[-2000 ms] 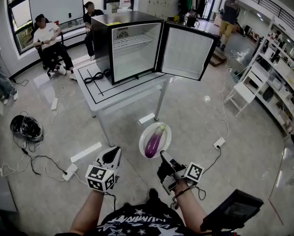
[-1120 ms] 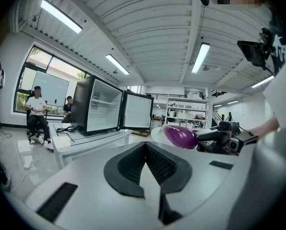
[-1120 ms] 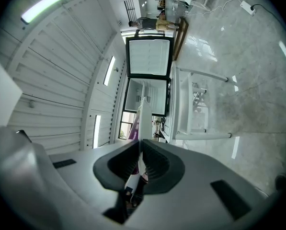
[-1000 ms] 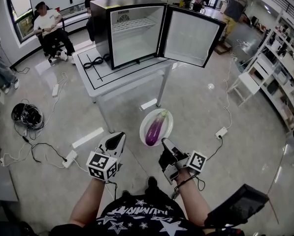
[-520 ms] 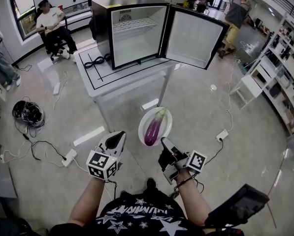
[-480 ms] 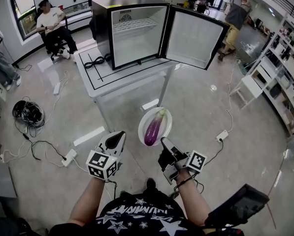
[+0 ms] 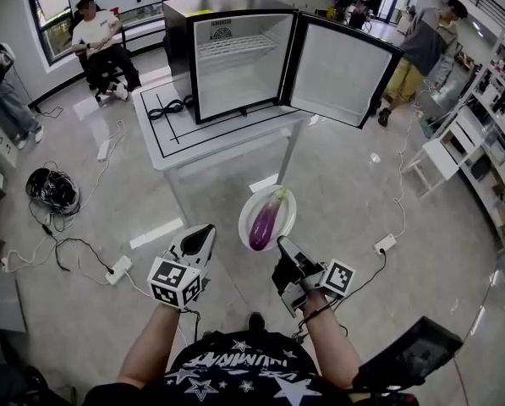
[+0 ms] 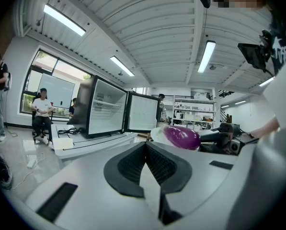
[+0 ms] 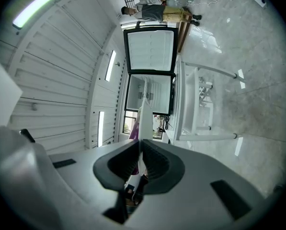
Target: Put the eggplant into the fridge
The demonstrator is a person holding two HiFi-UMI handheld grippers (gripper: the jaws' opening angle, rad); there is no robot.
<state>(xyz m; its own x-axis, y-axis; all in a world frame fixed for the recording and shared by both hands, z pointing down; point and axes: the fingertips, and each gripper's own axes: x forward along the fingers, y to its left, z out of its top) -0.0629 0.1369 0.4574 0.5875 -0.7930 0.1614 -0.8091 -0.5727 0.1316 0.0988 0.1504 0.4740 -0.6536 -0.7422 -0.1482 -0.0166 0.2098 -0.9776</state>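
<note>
Right gripper (image 7: 279,244) clenched on plate (image 7: 244,215) rim (1 eggplant (image 7: 266,223) aboard); left gripper (image 7: 203,235) closed, empty; open fridge (image 7: 235,66) drew nearer.

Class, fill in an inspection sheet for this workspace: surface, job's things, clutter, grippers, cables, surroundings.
Surface: white table, carrying the fridge.
Job's things: eggplant lies on a white plate, held short of the table; fridge door open, inside looks empty.
Clutter: dark bundle on the floor.
Grippers: right gripper shut on the plate's rim; left gripper shut, empty.
Cables: black coil on the table; cords and power strip on the floor.
Surroundings: seated person; shelving.
</note>
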